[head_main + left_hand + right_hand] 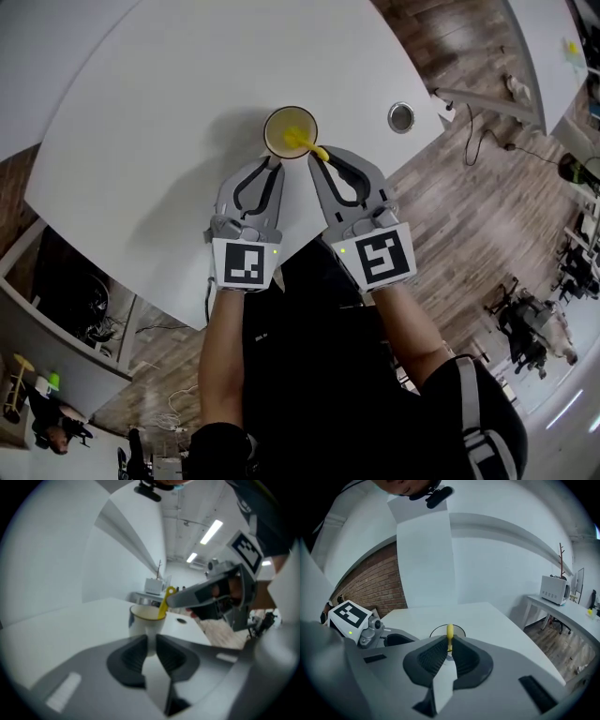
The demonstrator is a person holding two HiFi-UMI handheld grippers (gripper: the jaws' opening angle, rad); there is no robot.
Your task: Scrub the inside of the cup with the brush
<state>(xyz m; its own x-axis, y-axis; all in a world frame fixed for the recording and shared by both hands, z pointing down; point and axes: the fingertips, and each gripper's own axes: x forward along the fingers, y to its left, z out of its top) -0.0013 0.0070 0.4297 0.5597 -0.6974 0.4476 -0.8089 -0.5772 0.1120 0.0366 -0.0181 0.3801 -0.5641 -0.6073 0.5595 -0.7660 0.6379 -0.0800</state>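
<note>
Around the cup (pixel 290 131) the table (pixel 169 141) lies bare from 8 o'clock through 12 to 2. A round grommet (pixel 400 116) sits at 3, well apart. From 5 to 7 the left tongs (pixel 272 163) and right tongs (pixel 317 156) block approach, and the brush (pixel 302 142) leans into the cup's mouth.

— What colour is the cup (pixel 290 131)?
— Yellow inside and white outside, with a dark line round the rim. The brush (pixel 302 142) is a brighter yellow.
— And under the cup?
— A plain white table (pixel 169 103). To the cup's right sits a silver disc (pixel 400 116).
— The tools nearest the cup?
— The left gripper (pixel 273 164) and right gripper (pixel 317 157) are grey with black pads. Each is marked with black squares on white and shows a green light (pixel 274 250).
— Farther from the cup?
— The floor (pixel 469 216) is grey-brown wood grain. In the right gripper view, a red-brown brick wall (pixel 370 588) is left of the cup.
</note>
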